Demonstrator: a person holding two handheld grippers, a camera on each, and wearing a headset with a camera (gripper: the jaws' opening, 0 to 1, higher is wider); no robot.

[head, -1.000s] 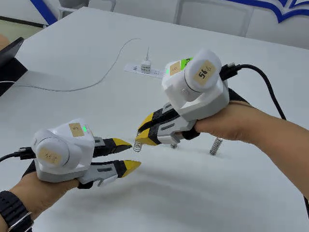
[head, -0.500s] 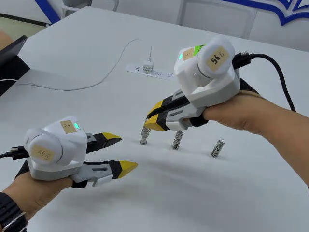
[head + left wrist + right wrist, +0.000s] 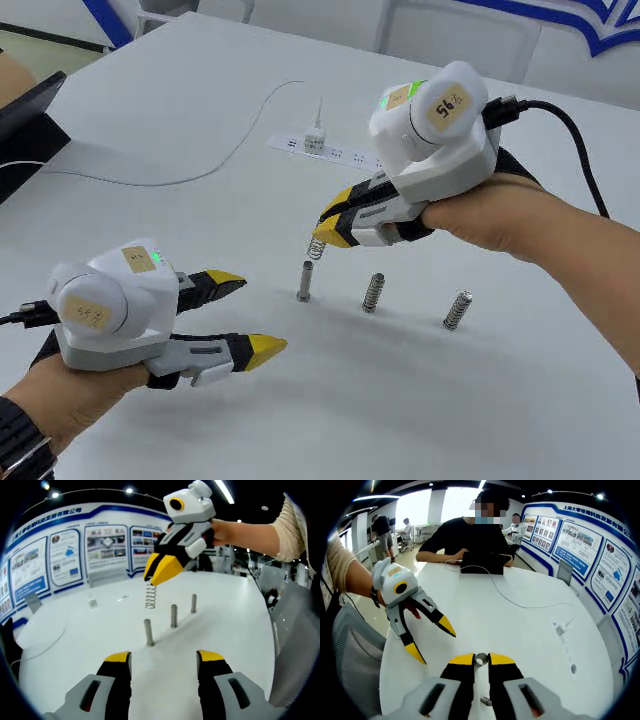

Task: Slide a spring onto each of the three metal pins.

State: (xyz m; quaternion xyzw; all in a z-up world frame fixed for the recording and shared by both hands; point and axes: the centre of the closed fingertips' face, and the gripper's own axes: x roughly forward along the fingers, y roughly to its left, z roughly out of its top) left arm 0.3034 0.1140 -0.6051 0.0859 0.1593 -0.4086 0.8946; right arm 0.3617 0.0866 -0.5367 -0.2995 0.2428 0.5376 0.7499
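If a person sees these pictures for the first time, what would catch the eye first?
The right gripper, over the middle of the table, pinches a spring that hangs just above a bare pin. Beside it, toward the right of the head view, two other pins already wear springs. The left gripper hovers open at lower left.

A power strip (image 3: 335, 153) with a thin cable (image 3: 215, 168) is seen on the white table (image 3: 420, 410); a dark device (image 3: 28, 118) is set at its edge.
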